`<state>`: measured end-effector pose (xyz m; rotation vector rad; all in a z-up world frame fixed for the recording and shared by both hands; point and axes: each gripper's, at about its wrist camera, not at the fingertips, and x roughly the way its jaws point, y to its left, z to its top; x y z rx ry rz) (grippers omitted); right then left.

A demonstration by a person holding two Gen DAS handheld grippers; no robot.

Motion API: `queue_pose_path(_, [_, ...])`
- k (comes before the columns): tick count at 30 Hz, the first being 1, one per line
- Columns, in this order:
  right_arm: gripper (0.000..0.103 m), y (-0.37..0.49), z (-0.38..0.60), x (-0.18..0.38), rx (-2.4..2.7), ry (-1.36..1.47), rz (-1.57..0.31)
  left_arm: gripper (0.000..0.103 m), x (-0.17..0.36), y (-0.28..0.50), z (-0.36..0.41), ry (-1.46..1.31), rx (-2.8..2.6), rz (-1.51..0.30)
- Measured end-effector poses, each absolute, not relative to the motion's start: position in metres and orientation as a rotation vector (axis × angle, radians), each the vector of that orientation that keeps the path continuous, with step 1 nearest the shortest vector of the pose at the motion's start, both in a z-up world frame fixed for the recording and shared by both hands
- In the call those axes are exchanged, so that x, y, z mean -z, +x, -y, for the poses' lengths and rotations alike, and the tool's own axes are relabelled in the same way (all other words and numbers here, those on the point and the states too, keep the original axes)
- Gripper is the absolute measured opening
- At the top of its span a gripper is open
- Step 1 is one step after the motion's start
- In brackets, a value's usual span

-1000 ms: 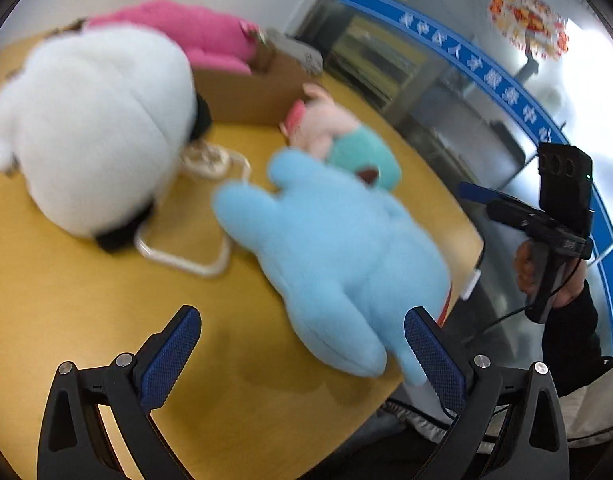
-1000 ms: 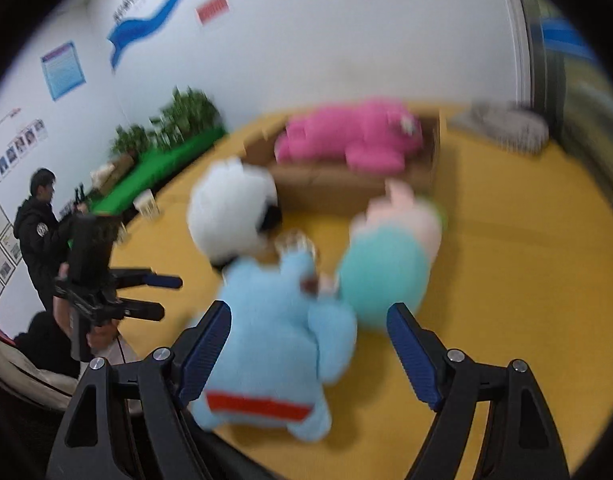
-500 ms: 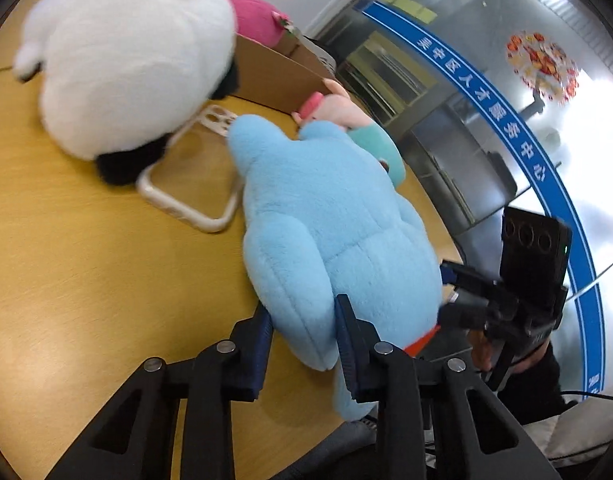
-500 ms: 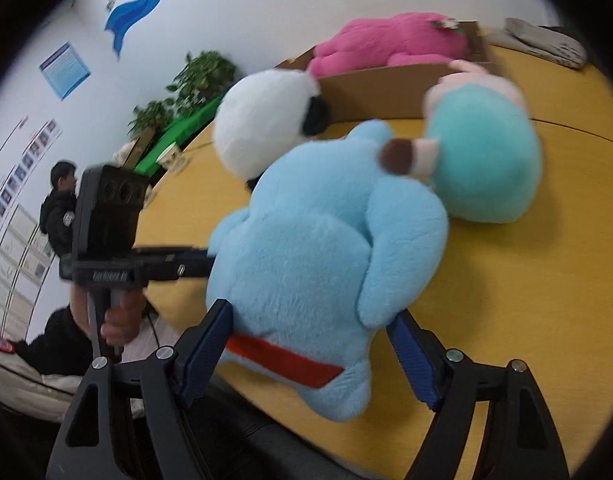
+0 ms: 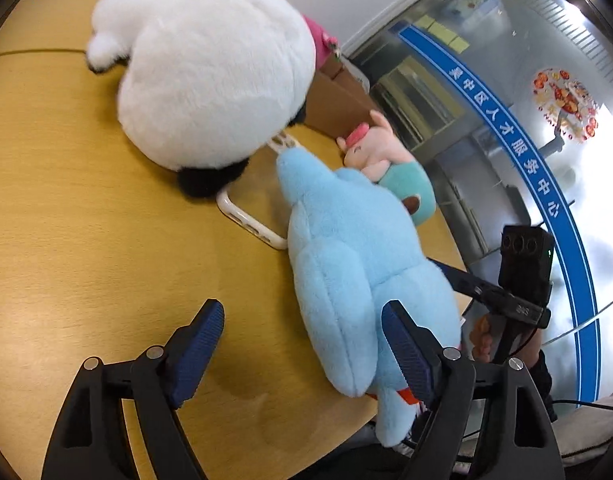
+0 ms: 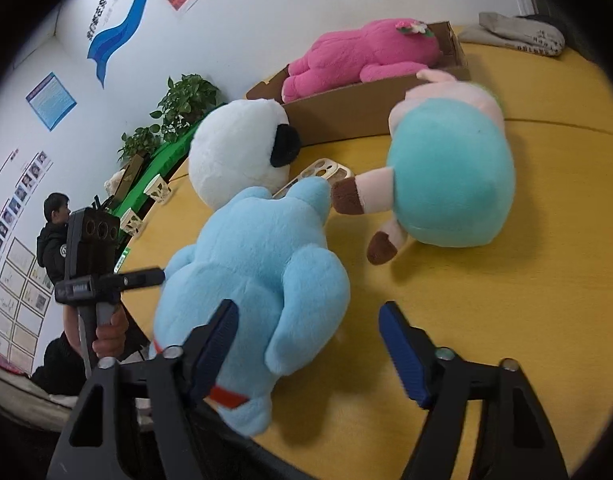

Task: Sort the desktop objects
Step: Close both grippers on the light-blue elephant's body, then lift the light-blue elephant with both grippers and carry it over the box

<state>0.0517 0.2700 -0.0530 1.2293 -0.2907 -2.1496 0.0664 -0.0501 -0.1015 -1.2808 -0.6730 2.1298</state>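
A light blue plush (image 5: 358,272) lies on the yellow table (image 5: 86,240) near its edge; it also shows in the right wrist view (image 6: 258,276). My left gripper (image 5: 302,344) is open, the plush's lower part between its fingers. My right gripper (image 6: 308,340) is open, its left finger against the plush's side. A white plush with black ears (image 5: 214,76) (image 6: 238,152) lies on a clear phone case (image 5: 250,220). A teal and pink plush (image 6: 450,176) lies to the right. A pink plush (image 6: 362,56) lies in a cardboard box (image 6: 346,108).
A grey cloth bundle (image 6: 518,36) lies at the table's far side. The table edge runs just under the blue plush. A person in black (image 6: 54,236) stands beyond the table by green plants (image 6: 178,104). A glass wall with a blue band (image 5: 506,144) stands to the right.
My left gripper was shut on the blue plush half a second ago and has opened. The right gripper has risen and moved a little right, staying open.
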Motion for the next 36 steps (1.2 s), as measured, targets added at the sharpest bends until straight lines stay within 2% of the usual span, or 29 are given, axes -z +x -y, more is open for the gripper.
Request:
queue_pose_path(2, [0.029,0.047,-0.262,0.064,2.131,1.260,0.275,0.066,0.107,0.062,0.043,-1.283,-2.082,0.703])
queue_pose_path(3, [0.029,0.047,-0.259,0.069,2.127,1.276,0.258,0.040,0.107,0.061,0.041,-1.276,-2.072,0.704])
queue_pose_path(4, [0.028,0.048,-0.258,0.070,2.128,1.274,0.254,0.026,0.106,0.061,0.039,-1.263,-2.070,0.694])
queue_pose_path(7, [0.025,0.053,-0.259,0.070,2.142,1.258,0.242,0.022,0.098,0.059,0.035,-1.268,-2.087,0.666])
queue_pose_path(12, [0.022,0.072,-0.257,0.036,2.248,1.139,0.164,0.021,0.068,0.063,0.036,-1.207,-2.127,0.632])
queue_pose_path(18, [0.021,0.076,-0.248,-0.028,2.318,0.894,0.124,0.021,-0.012,0.057,0.057,-0.986,-2.218,0.552])
queue_pose_path(25, [0.021,0.050,-0.217,-0.093,2.371,0.625,0.054,0.021,-0.086,0.036,0.080,-0.791,-2.334,0.449])
queue_pose_path(30, [0.021,0.034,-0.207,-0.124,2.369,0.506,0.069,0.021,-0.111,0.022,0.098,-0.726,-2.372,0.413])
queue_pose_path(36, [0.021,-0.014,-0.182,-0.169,2.385,0.379,-0.017,0.021,-0.158,-0.028,0.124,-0.636,-2.436,0.327])
